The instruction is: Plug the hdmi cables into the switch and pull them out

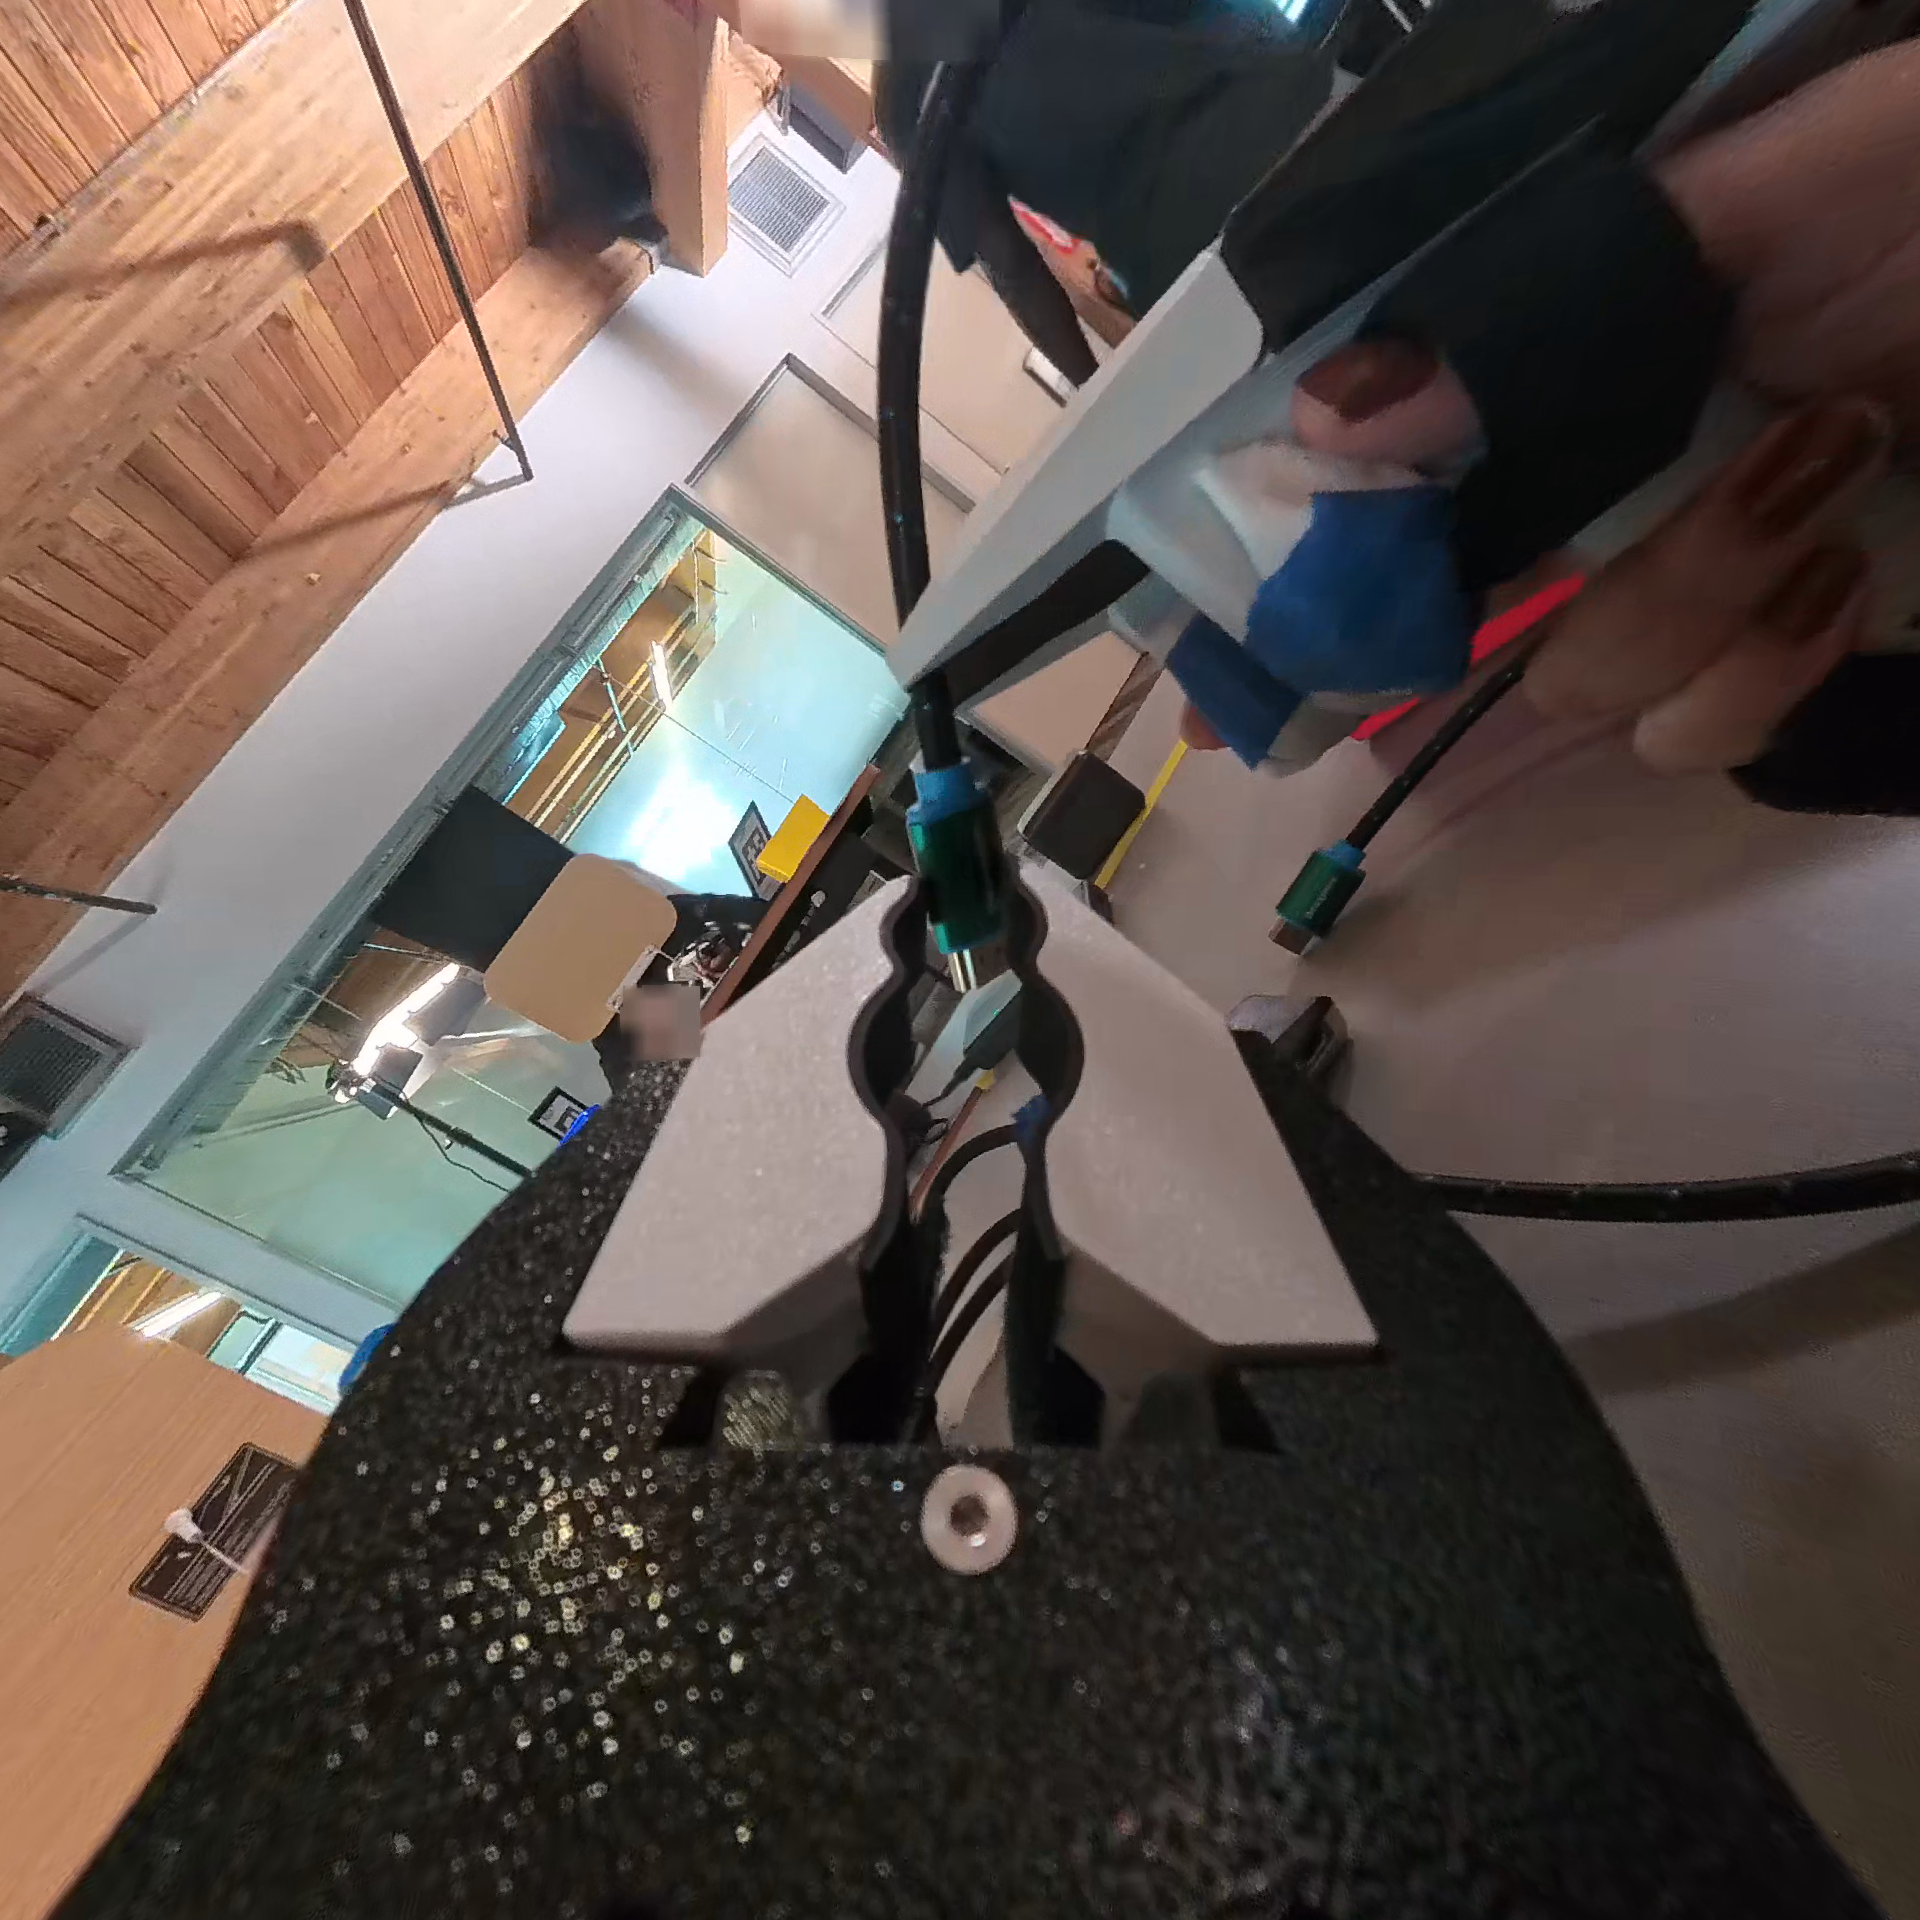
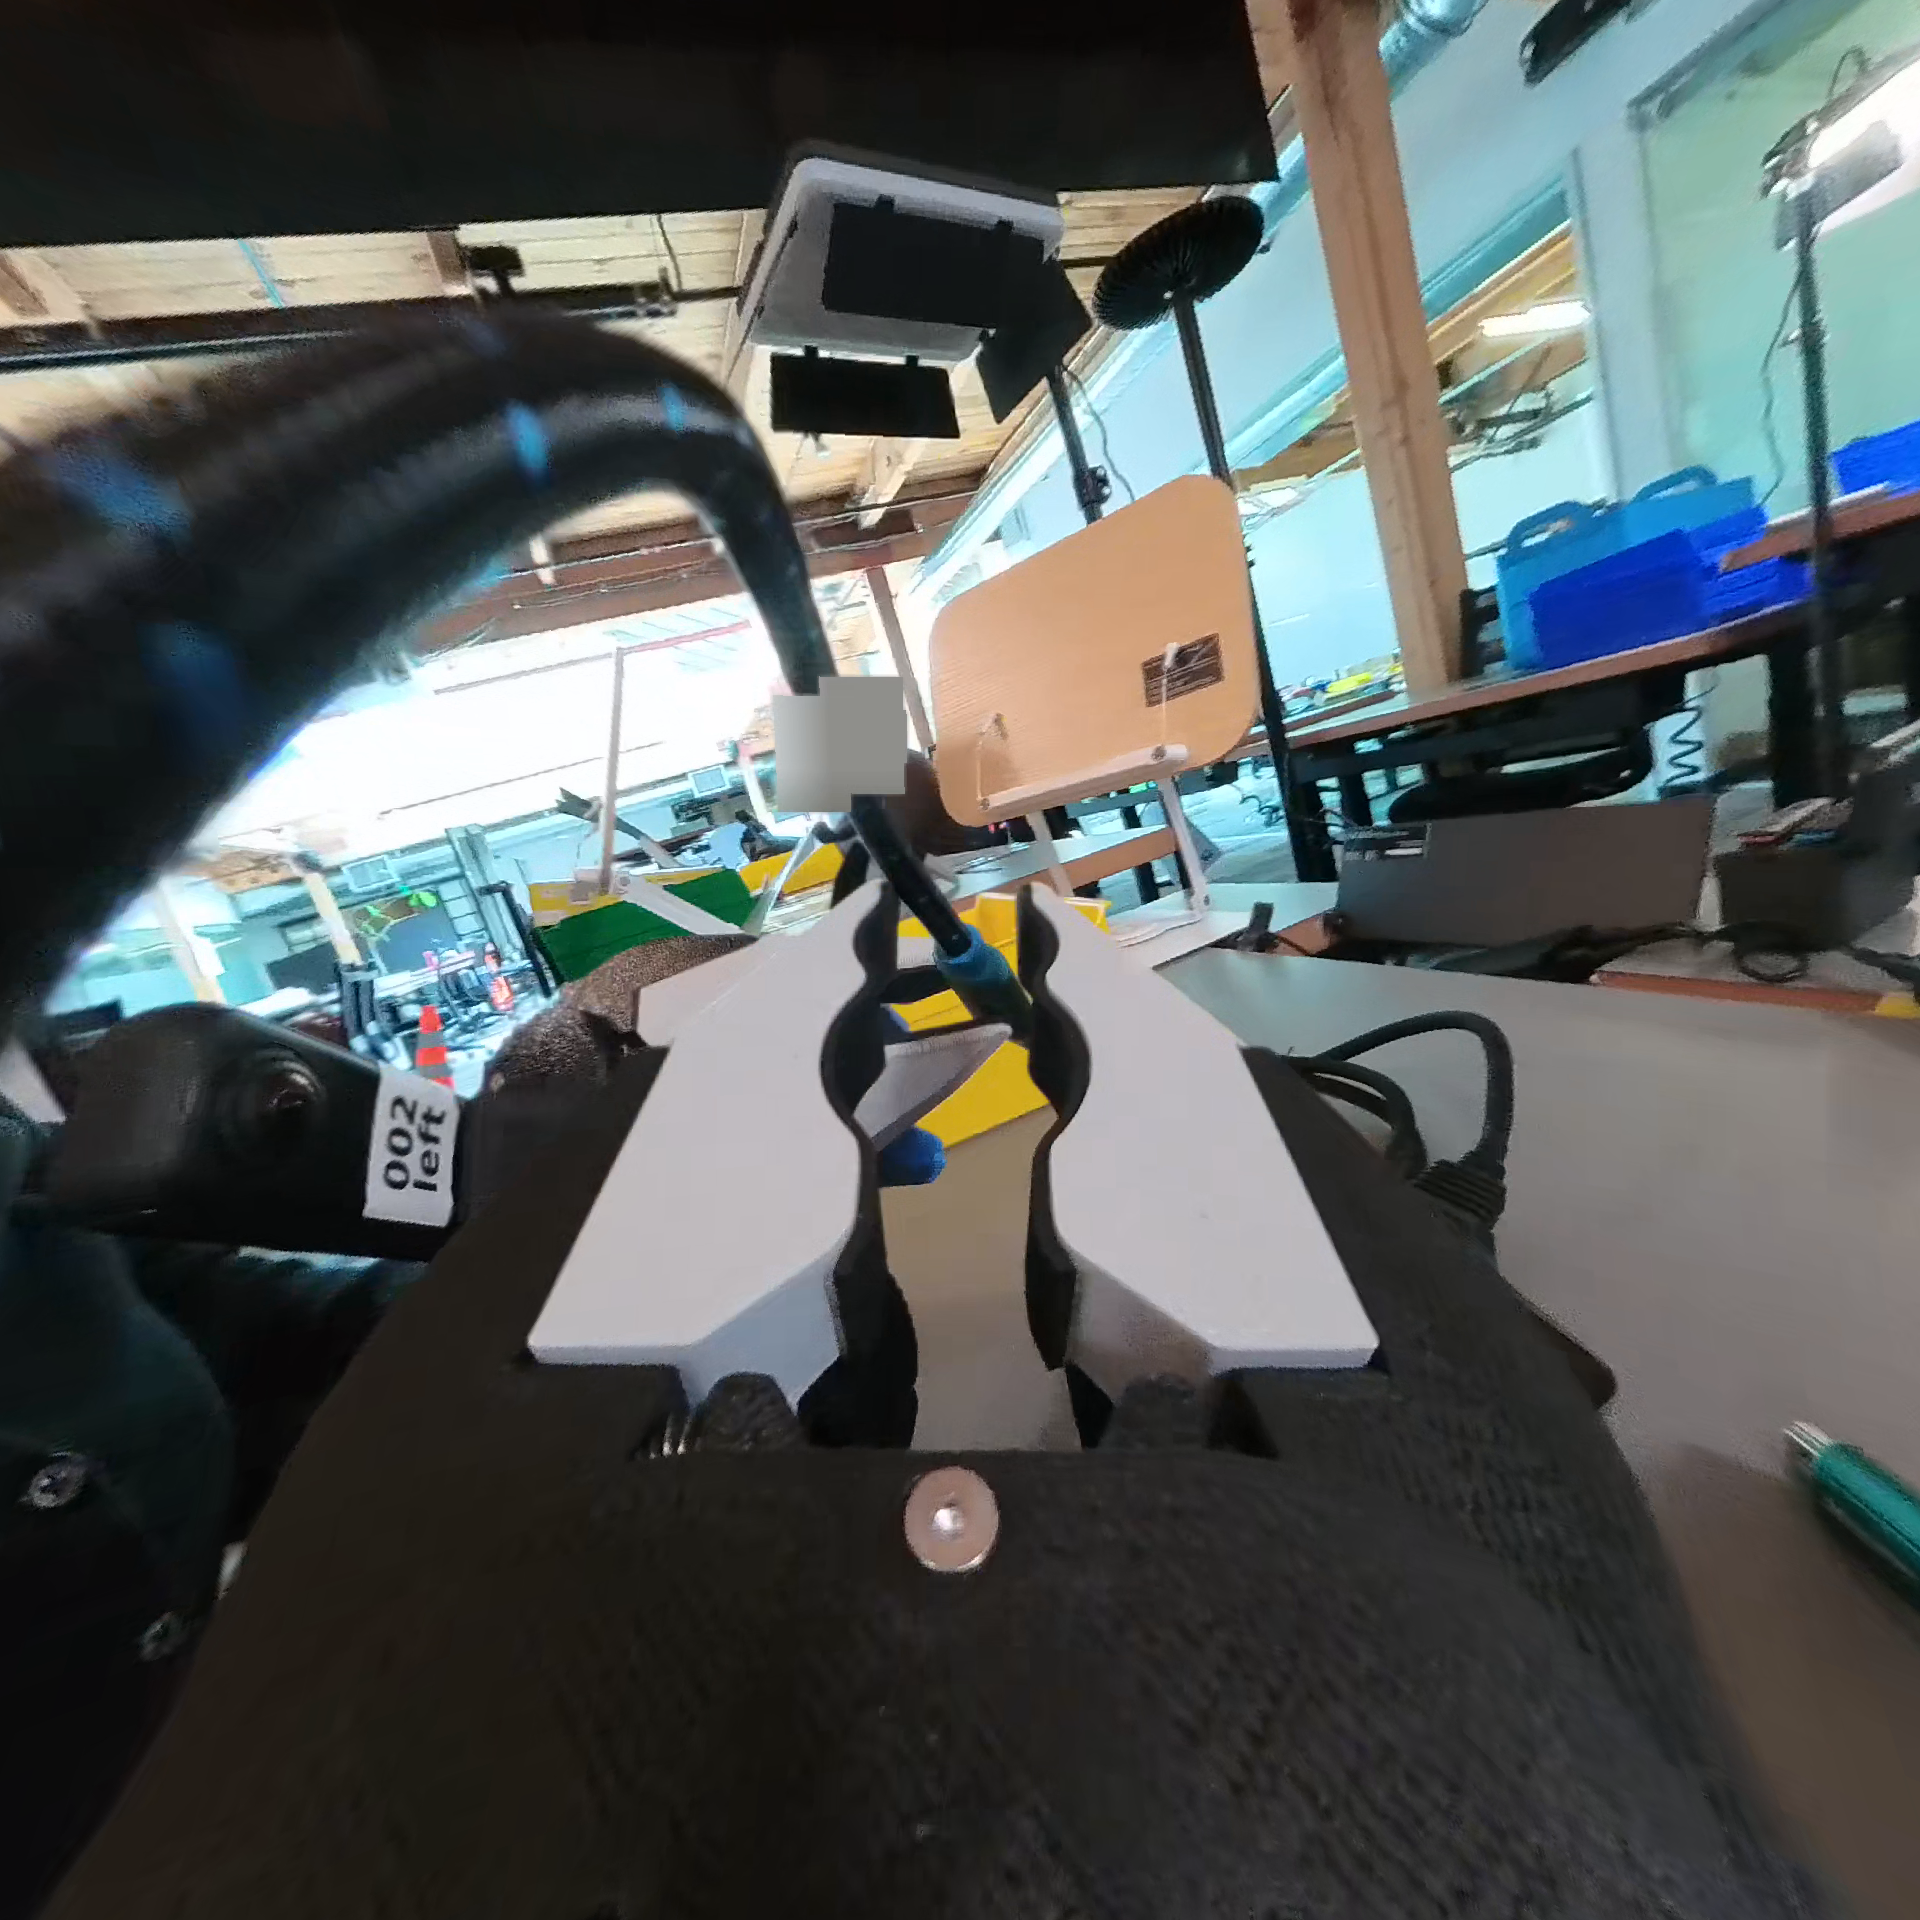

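Left wrist view first: the left gripper has its fingers closed to a narrow gap on a green HDMI plug with a blue collar, its black cable rising away and its metal tip pointing back between the fingers. A second green plug lies loose on the grey surface to the right. The right gripper hangs above.

Over to the right wrist view: the right gripper has its fingers moderately apart, with the blue-collared plug end against the right finger, though it's hard to say whether both pads press it. Another green plug rests on the surface.
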Tool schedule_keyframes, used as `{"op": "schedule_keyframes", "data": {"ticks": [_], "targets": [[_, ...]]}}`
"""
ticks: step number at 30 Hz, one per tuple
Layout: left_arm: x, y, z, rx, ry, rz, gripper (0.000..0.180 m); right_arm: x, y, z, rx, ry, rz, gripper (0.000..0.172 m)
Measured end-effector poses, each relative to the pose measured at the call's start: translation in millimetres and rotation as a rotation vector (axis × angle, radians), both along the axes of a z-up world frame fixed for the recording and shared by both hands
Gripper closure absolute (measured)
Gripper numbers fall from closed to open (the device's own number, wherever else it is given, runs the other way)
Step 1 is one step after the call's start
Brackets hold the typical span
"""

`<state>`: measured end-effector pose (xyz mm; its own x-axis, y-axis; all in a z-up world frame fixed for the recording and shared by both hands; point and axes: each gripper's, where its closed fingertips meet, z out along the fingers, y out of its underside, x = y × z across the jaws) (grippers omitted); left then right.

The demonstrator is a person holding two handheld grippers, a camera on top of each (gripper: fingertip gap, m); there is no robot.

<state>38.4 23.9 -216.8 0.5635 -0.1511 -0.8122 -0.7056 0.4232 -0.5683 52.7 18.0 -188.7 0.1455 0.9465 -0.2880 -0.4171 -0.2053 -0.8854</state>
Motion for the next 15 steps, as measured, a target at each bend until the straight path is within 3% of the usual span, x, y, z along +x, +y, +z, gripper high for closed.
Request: {"op": "schedule_keyframes", "data": {"ticks": [5,15], "targets": [[2.4,-0.5,-3.9,-0.02,-0.002,-0.027,0.168,-0.4,-5.1,1.1,0.04,0.008,0.0,0.164],[5.2,-6.0,-11.9,-0.086,-0.035,-0.141,0.168,-4.7,-16.7,-2.1,0.211,-0.065,-0.001,0.164]]}}
